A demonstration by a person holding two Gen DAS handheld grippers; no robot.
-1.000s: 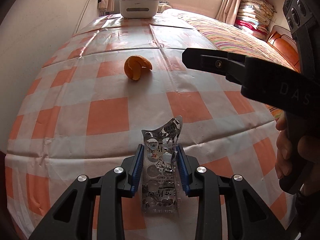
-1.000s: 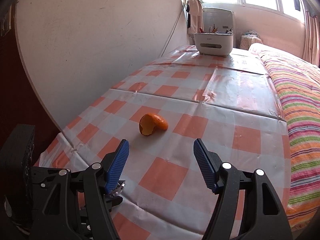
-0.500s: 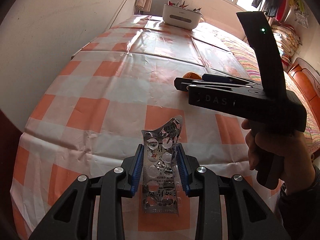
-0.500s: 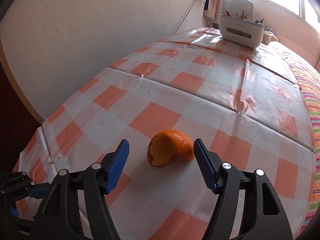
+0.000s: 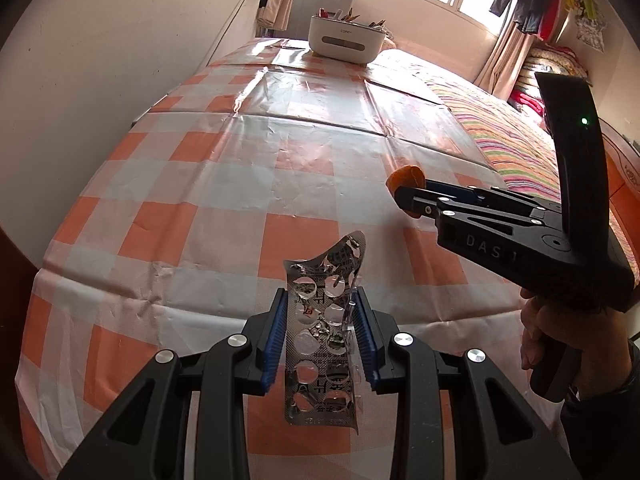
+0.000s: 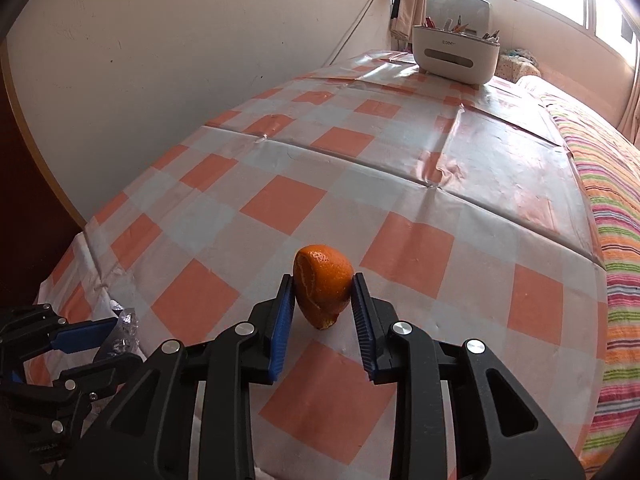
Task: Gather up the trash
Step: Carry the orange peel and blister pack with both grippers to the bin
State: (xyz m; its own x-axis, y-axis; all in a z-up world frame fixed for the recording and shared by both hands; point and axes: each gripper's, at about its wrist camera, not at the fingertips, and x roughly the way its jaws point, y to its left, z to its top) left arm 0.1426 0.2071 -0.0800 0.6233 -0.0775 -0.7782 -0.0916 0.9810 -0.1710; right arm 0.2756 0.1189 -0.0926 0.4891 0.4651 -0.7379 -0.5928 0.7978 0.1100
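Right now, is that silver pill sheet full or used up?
Mostly used up, it seems: the blister pack, clamped in the left gripper, shows torn, burst foil over most pockets. Whether any pill remains, I cannot tell.

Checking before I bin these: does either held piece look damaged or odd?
Blister pack in the left tongs: pockets burst, top corner curled. Orange peel in the right tongs: hollow, ragged-edged. Nothing spilled on the tablecloth.

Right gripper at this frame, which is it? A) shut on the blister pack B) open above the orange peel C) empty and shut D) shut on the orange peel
D: in the right wrist view the blue pads of the right gripper have just closed and press both sides of the orange peel; the blister pack sits in the left gripper.
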